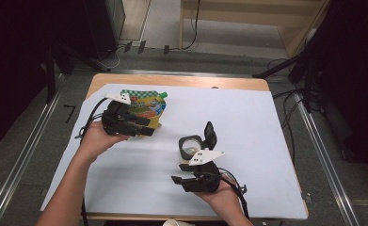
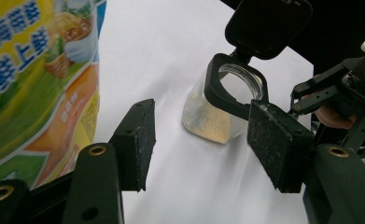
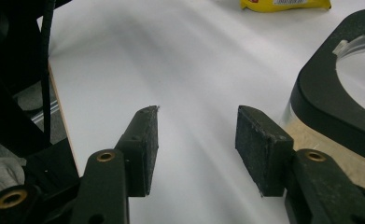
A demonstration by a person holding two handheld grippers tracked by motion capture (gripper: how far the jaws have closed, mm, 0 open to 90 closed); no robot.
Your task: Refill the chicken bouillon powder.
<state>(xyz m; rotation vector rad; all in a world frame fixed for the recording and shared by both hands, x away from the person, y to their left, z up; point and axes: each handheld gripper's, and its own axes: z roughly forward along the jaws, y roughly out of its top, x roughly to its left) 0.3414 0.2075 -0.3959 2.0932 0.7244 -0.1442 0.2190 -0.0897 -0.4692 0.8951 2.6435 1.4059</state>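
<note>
A colourful spouted refill pouch (image 1: 145, 106) lies at the back left of the white sheet (image 1: 252, 122); in the left gripper view the pouch (image 2: 31, 84) is at the left. My left gripper (image 1: 148, 127) rests beside its near edge, open and empty (image 2: 199, 135). A clear jar (image 1: 190, 147) with a black rim and flipped-up lid (image 1: 210, 134) stands mid-table, holding a little pale powder (image 2: 217, 123). My right gripper (image 1: 178, 183) sits just in front of the jar, open with nothing between its pads (image 3: 196, 140); the jar's rim (image 3: 332, 107) is to its right.
The sheet covers a wooden table (image 1: 172, 81) with metal rails along both sides. Cables and dark equipment stands lie on the floor behind the table. The other hand's gripper (image 2: 348, 93) shows beyond the jar in the left gripper view.
</note>
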